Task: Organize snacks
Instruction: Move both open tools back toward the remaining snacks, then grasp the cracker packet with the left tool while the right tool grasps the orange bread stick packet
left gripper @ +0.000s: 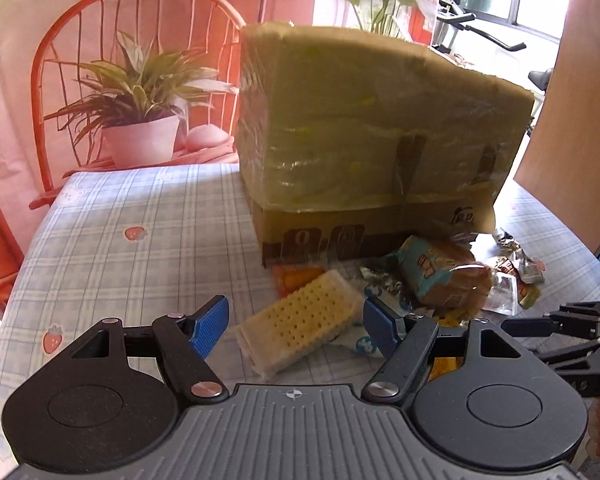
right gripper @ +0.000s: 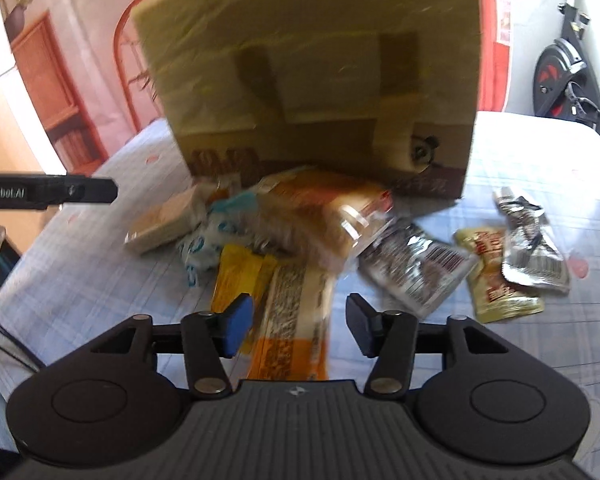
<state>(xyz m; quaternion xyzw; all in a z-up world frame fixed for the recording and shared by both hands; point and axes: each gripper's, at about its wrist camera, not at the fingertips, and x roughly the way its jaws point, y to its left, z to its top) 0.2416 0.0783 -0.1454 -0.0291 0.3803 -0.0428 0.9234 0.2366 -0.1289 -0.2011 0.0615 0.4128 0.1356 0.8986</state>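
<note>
Snacks lie heaped on the checked tablecloth [left gripper: 140, 208] in front of a tape-wrapped cardboard box [left gripper: 380, 120]. My left gripper [left gripper: 296, 328] is open, low over the cloth, with a clear-wrapped cracker pack [left gripper: 300, 320] lying between its blue pads [left gripper: 210, 326], untouched. A bagged bread loaf [left gripper: 448, 280] sits just right of it. My right gripper [right gripper: 300, 328] is open over an orange-and-yellow bar packet [right gripper: 292, 320] that lies flat between its fingers. Behind it are the bread loaf [right gripper: 320, 216], the cracker pack [right gripper: 164, 220] and a blue-white wrapper [right gripper: 200, 248].
Silver packets [right gripper: 416, 268] [right gripper: 532, 248] and a beige sachet [right gripper: 496, 276] lie to the right. The box [right gripper: 320, 80] blocks the far side. Each gripper shows at the edge of the other's view [left gripper: 580, 328] [right gripper: 48, 194]. A red chair [left gripper: 60, 80] stands beyond the table's far-left edge.
</note>
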